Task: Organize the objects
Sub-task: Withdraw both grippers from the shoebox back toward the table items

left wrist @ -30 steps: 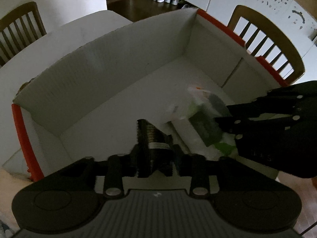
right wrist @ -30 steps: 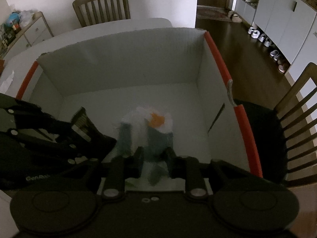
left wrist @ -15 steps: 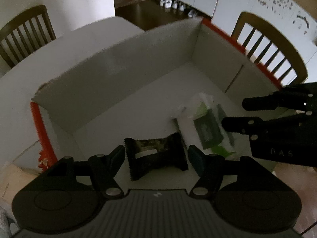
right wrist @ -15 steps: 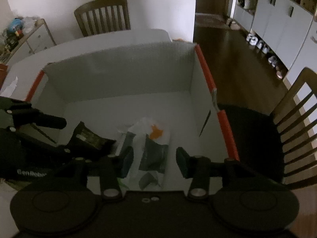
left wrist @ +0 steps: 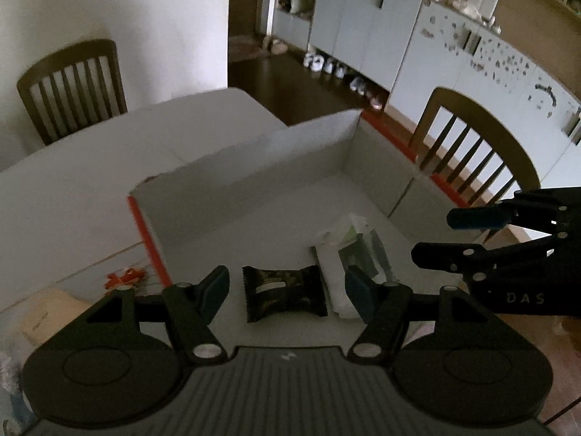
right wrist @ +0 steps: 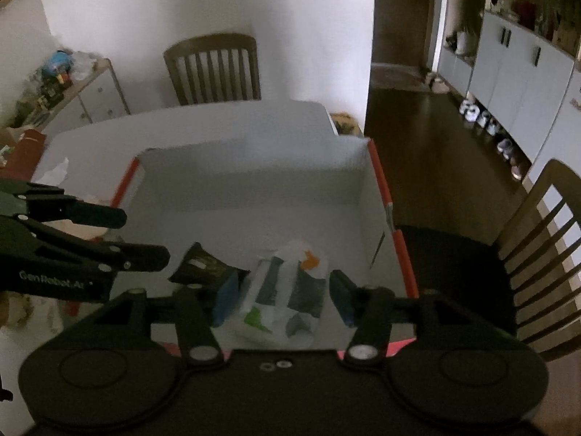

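Two packets lie on the floor of the white cardboard box ahead of your tongs, and neither is gripped. Your left tongs stand spread, their blue-padded tips apart on either side of the dark wrapper, a glossy, pillow-shaped sachet with crimped saw-tooth ends and a small pale label; it lies flat between the tips, and the pads do not press on it. Your right tongs are opening, with the clear plastic pouch lying between the tips, no pad pressing on it. That pouch is soft and crinkled, printed in dark grey, green and a spot of orange, and it rests just right of the dark wrapper, the two touching or nearly so; from the left wrist view the pouch sits off the right-hand tip. The box has plain matte walls with corrugated top edges and orange-red tape along its side rims, and it stands on the white table. Beyond the left tongs' left tip, outside the box wall, small orange scraps lie on the table. A wooden slat-back chair stands far ahead of the right tongs, and another beyond the box's right wall.
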`<state>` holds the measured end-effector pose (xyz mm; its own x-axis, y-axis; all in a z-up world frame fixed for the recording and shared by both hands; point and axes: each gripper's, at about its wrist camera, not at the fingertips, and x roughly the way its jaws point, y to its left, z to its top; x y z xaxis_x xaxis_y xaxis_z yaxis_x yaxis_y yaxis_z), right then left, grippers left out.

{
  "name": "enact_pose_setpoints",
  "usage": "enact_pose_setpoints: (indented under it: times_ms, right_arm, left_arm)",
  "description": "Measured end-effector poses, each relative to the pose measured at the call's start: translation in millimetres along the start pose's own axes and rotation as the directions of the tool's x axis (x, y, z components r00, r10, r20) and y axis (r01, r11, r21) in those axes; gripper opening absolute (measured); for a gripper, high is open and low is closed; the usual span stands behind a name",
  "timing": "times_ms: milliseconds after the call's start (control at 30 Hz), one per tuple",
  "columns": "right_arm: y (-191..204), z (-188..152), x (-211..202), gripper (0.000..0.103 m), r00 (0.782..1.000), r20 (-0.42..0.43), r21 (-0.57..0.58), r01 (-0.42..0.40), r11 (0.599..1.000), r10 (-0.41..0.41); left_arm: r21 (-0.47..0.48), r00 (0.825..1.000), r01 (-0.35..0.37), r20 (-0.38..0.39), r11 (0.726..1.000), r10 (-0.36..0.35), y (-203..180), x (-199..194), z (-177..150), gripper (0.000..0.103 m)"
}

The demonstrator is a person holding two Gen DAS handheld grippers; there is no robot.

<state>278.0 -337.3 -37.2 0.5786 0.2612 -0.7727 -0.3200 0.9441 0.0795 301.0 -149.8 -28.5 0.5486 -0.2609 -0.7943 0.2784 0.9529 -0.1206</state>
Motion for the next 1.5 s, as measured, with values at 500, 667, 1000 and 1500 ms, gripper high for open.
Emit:
enact_pose_setpoints:
  times_ms: [500,667,1000,1500]
  right_arm:
    - [50,-21,-50,0.068,0.995,0.094,0.048,0.017,0.999,-0.021]
    - [71,-30,-59,0.073,0.994,0.108,0.064,0.027,0.998,-0.034]
    - [119,-52,-70,0.095,0.989,0.146,0.102,0.005,0.995,-0.02]
    - [204,-72,-62,0.103,0.986,0.168,0.066,-0.003,0.998,-0.009]
  left_arm:
    - [0.024,0.989,0.034,0.141,0.999,-0.037,17,-81,-43,0.069]
    - [0.025,0.986,0.045,0.161,0.999,-0.049,28,-99,-61,0.076]
    - [-0.001,0.985,0.023,0.171,1.0,-0.022,62,-125,-91,0.08]
    - [-0.053,0.982,0.01,0.191,0.999,0.0,138,-158,-149,0.098]
